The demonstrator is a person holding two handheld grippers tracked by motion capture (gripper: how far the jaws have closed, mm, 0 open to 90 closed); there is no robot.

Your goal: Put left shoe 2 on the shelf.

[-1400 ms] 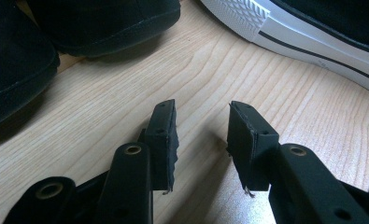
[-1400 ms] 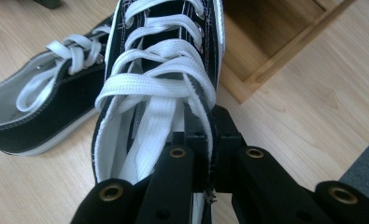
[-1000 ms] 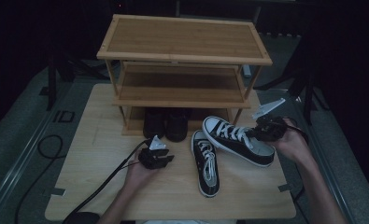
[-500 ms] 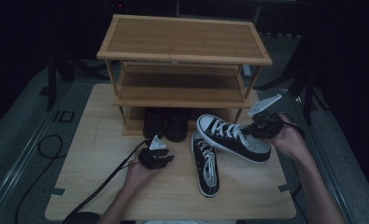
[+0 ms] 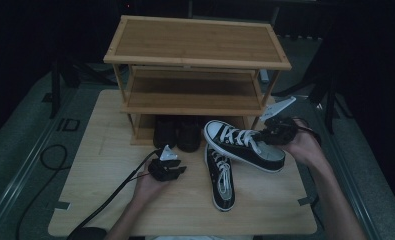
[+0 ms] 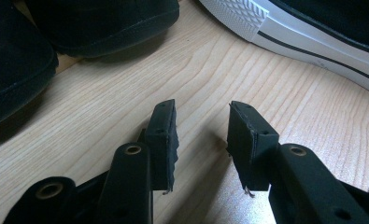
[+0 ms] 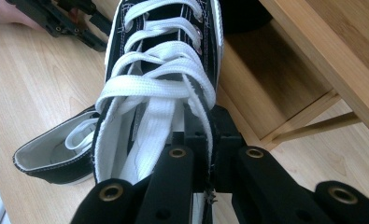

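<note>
A black high-top sneaker with white laces (image 5: pixel 245 145) (image 7: pixel 159 79) hangs tilted above the table, toe toward the rack. My right gripper (image 5: pixel 268 136) (image 7: pixel 210 122) is shut on its collar edge beside the laces. Its twin sneaker (image 5: pixel 220 176) (image 7: pixel 56 154) lies flat on the table below. My left gripper (image 5: pixel 176 170) (image 6: pixel 201 116) rests low over the bare wood, left of the lying sneaker, jaws open with nothing between them. The lifted sneaker's white sole (image 6: pixel 313 32) shows at the top right of the left gripper view.
A three-tier bamboo shoe rack (image 5: pixel 195 55) (image 7: pixel 331 42) stands at the back of the wooden table (image 5: pixel 110 190). Two black shoes (image 5: pixel 177 134) (image 6: pixel 79 23) sit under its lowest shelf. Cables trail off the table's front left. Dark floor surrounds the table.
My right gripper has carried the sneaker a little up and to the left, toward the rack's front. The left gripper and the lying sneaker have stayed put.
</note>
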